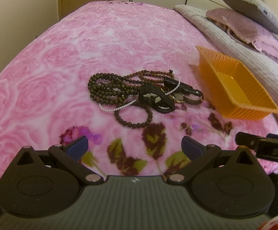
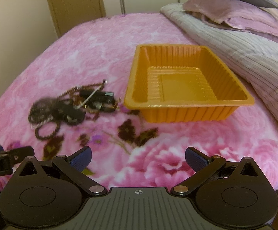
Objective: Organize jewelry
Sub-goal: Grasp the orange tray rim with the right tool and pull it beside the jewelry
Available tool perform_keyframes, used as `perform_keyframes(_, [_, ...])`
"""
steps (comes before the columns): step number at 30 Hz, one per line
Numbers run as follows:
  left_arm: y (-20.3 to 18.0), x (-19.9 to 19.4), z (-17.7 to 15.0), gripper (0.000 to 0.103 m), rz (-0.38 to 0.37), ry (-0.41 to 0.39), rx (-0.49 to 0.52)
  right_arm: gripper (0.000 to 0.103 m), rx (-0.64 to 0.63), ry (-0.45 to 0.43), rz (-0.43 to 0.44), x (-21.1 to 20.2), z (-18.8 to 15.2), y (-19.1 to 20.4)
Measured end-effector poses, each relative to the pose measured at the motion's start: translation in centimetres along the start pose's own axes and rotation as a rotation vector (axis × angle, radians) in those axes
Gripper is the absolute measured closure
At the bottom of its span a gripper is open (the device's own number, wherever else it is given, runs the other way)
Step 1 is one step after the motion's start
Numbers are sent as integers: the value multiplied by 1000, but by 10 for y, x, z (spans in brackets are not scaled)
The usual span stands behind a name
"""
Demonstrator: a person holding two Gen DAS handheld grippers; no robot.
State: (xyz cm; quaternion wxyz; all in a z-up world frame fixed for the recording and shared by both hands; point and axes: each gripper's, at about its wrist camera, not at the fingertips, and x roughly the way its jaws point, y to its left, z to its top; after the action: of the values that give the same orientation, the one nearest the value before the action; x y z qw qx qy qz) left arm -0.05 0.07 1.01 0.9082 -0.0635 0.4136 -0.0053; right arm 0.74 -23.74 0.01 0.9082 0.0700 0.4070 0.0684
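Note:
A tangled pile of jewelry [image 1: 139,94] lies on the pink floral blanket: dark bead necklaces [image 1: 104,88], a white pearl strand [image 1: 119,107], a black bracelet [image 1: 156,99] and a watch [image 1: 186,94]. An empty orange plastic tray [image 1: 234,88] stands to its right. My left gripper [image 1: 134,146] is open and empty, short of the pile. In the right wrist view the pile [image 2: 71,107] is blurred at left and the tray [image 2: 185,111] is ahead. My right gripper [image 2: 138,158] is open and empty, short of the tray.
Folded grey and mauve bedding with a pillow [image 1: 244,25] lies behind the tray, also in the right wrist view [image 2: 234,30]. The bed's far edge meets a cream wall and a wooden door [image 2: 73,5]. The other gripper shows at the frame edges [image 1: 263,147] [image 2: 4,163].

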Motion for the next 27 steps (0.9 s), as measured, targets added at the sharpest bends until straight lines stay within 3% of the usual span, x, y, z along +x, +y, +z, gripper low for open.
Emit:
perform_keyframes(10, [23, 13, 15, 1, -91, -27, -157, 1, 176, -156, 5, -35, 35, -77])
perform_keyframes(14, [28, 19, 20, 1, -157, -33, -216, 1, 211, -147, -5, -25, 55, -118])
perform_keyframes(17, [27, 23, 22, 1, -170, -41, -227, 33, 229, -123, -8, -15, 70, -149])
perform_keyframes(22, [20, 33, 22, 1, -159, -50, -220, 34, 283, -65, -2, 8, 84, -189])
perform_keyframes(27, [16, 42, 22, 1, -155, -51, -199, 50, 324, 47, 65, 42, 90, -209])
